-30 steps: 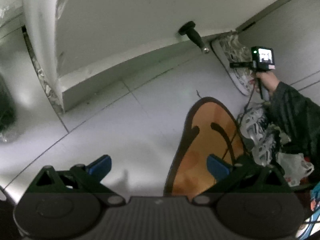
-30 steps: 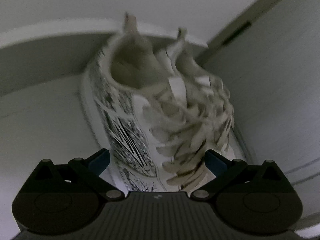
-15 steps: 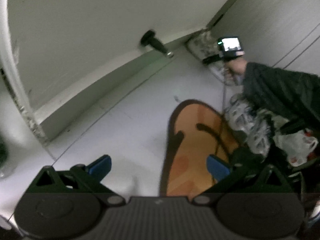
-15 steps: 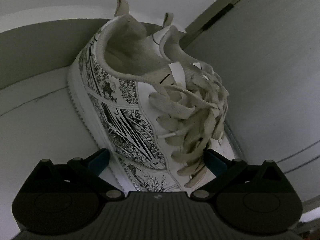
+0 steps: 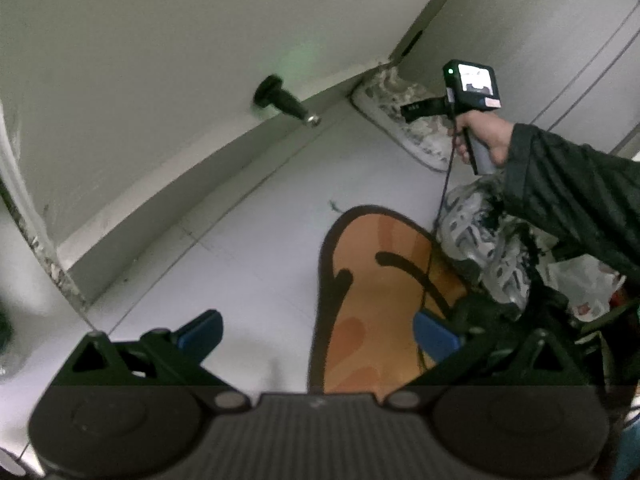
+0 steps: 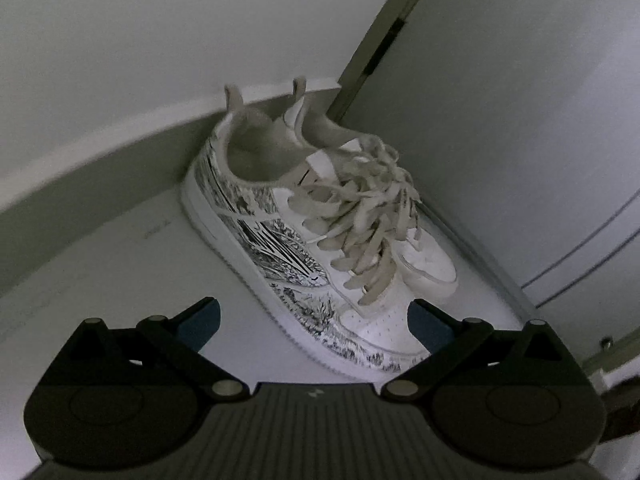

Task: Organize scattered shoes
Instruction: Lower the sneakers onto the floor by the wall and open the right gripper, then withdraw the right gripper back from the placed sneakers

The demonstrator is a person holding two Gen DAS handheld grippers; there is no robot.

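Laces and black-sketched sides of the paired white sneakers (image 6: 320, 240) are resolved only in the right wrist view; the orange mat (image 5: 376, 292) is shown only in the left. Both grippers' jaws are held apart, empty.

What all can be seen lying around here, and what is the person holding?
Sneakers: two, white with black drawings and cream laces, side by side in the corner where wall meets cabinet.
Mat: one, orange with dark outline, on the floor.
Doorstop: one, black, sticking out from the wall base.
Patterned shoe: at least one, grey and white, at the mat's right edge, partly hidden by the sleeve.
Plastic bag: one, white, far right.
Floor: pale tiles.
Sleeve: dark, on the arm reaching toward the sneakers.
Hand: one, gripping the right tool's handle.
Left gripper: blue pads, open, above floor and mat.
Right gripper: blue pads, open, empty, in front of the sneakers.
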